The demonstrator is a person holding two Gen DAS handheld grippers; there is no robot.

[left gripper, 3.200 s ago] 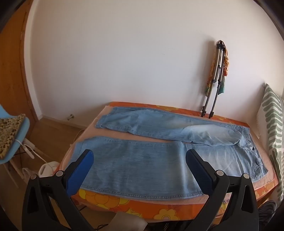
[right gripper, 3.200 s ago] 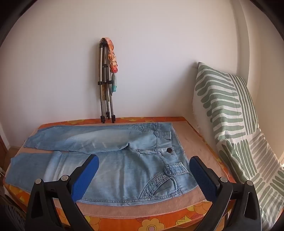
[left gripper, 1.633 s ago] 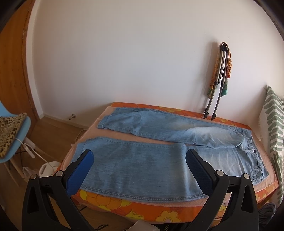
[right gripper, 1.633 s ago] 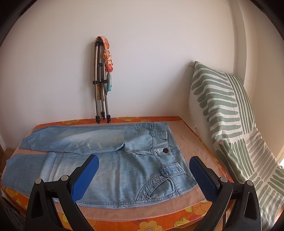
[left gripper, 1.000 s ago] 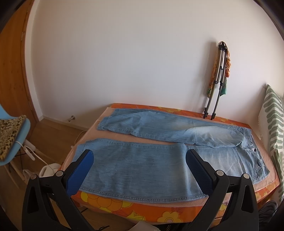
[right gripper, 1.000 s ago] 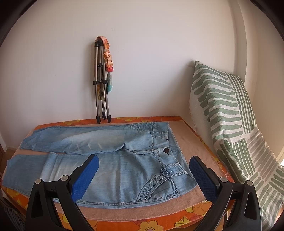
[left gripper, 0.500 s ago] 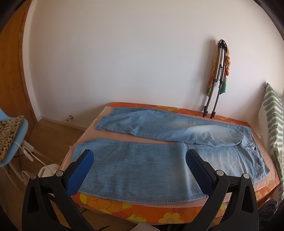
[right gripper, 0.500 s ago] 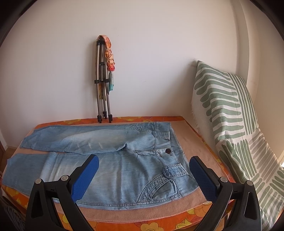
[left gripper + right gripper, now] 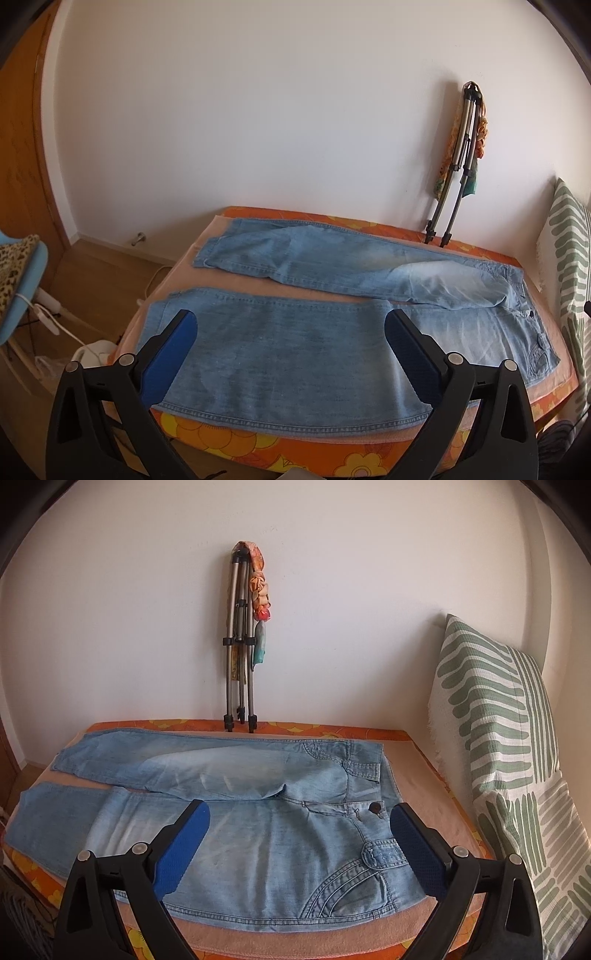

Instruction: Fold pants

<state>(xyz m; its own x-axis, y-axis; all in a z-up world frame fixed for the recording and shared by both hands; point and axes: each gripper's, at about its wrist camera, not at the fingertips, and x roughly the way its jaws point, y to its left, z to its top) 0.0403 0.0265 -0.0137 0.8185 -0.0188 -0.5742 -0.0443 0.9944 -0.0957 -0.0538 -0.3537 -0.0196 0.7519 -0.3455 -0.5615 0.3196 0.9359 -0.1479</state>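
Observation:
Light blue jeans (image 9: 295,343) lie spread flat on a bed, legs parted, waistband to the right. In the right wrist view the jeans (image 9: 266,842) show their button, fly and front pocket near my right side. My left gripper (image 9: 290,354) is open and empty, held above the near leg, close to the bed's front edge. My right gripper (image 9: 299,845) is open and empty, held above the hip and upper near leg. Neither gripper touches the denim.
The bed (image 9: 332,458) has an orange flowered cover under a peach blanket (image 9: 436,775). A folded tripod (image 9: 240,638) leans on the far wall. A green-striped pillow (image 9: 498,738) stands at the right. A blue chair (image 9: 22,266) and cables stand on the floor at left.
Both grippers have shifted slightly, so the views have wobbled a little. The jeans lie as before and both grippers stay open.

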